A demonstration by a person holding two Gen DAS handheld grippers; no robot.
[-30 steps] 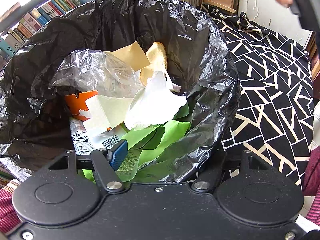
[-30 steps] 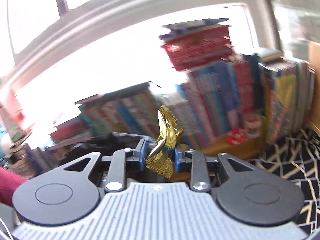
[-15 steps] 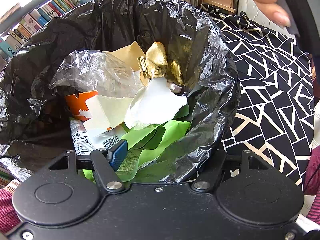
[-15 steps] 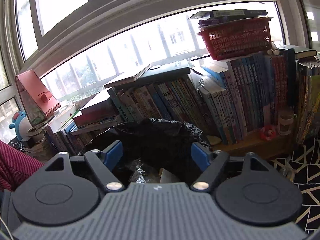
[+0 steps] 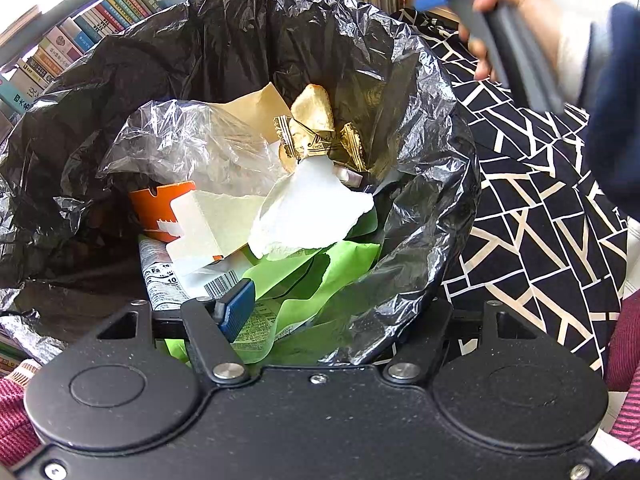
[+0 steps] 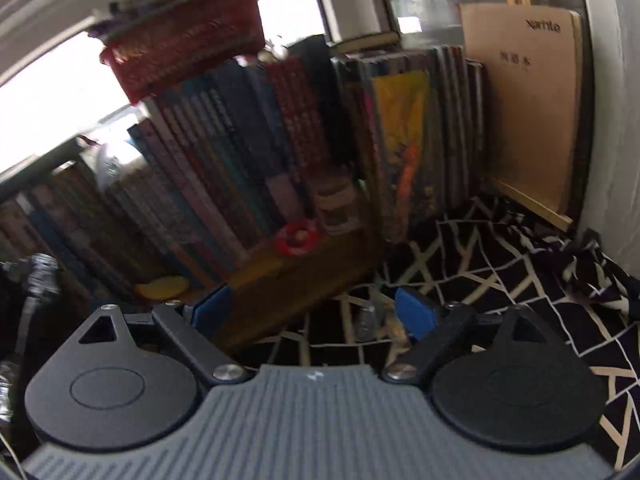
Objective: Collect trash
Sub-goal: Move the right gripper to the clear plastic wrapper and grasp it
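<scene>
Item 1, right gripper: my jaws have just been opening, now wide apart w/ nothing between the blue pads; it points at the black-and-white patterned cloth in front of the books. Item 2, left gripper: I hold it about half open astride the near rim of the black trash bag; one blue pad sits inside the bag, the other finger is hidden behind the plastic, so grip on the rim can't be confirmed. Item 3, gold wrapper: lies in the bag on top of white paper, near the far wall, beside clear plastic film. Handling est.: v. light, crinkly foil, slippery, crushes w/o harm; best pinched at a twisted end, light squeeze enough. Bag itself thin, floppy, tears easily.
</scene>
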